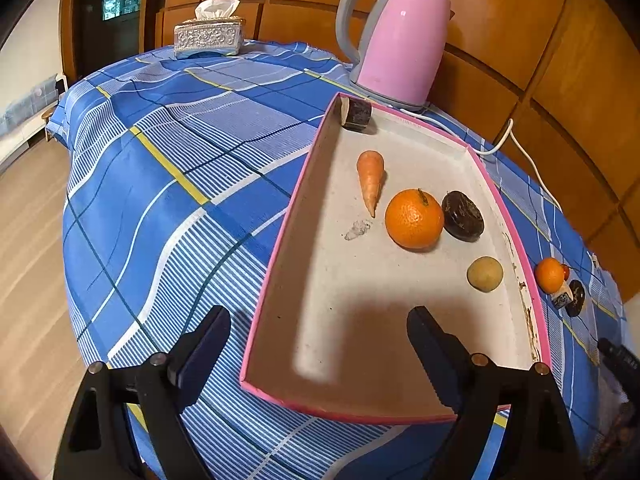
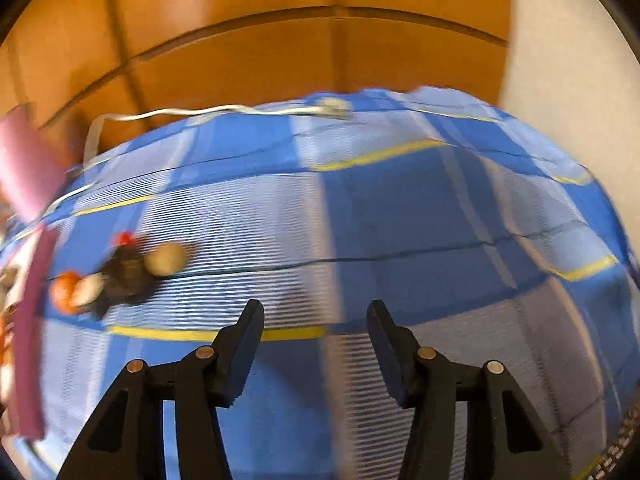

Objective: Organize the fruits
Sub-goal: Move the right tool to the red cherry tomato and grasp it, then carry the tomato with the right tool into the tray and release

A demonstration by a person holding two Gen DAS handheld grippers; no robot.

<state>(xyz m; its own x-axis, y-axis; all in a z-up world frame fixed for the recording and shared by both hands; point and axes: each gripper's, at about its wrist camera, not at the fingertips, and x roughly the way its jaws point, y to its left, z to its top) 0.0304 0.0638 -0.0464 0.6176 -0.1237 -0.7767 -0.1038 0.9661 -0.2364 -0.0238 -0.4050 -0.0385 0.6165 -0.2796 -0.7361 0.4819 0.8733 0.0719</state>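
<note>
A pink-rimmed tray [image 1: 280, 280] lies on the blue checked tablecloth. In it are a carrot [image 1: 371, 178], a big orange [image 1: 414, 219], a dark round fruit [image 1: 463, 215], a tan round fruit [image 1: 485, 274] and a dark cut piece [image 1: 356, 113] in the far corner. My left gripper [image 1: 318, 314] is open over the tray's near left corner, holding nothing. Right of the tray lie a small orange [image 1: 550, 275] and dark pieces [image 1: 575, 298]. In the blurred right wrist view this cluster [image 2: 126, 276] sits far left. My right gripper [image 2: 315, 308] is open over bare cloth.
A pink kettle [image 1: 400, 40] stands behind the tray, its white cord [image 1: 520, 152] trailing along the wooden wall. A tissue box [image 1: 209, 34] sits at the far edge. The table drops off to wood floor on the left. Cloth [image 2: 400, 220] stretches right of the cluster.
</note>
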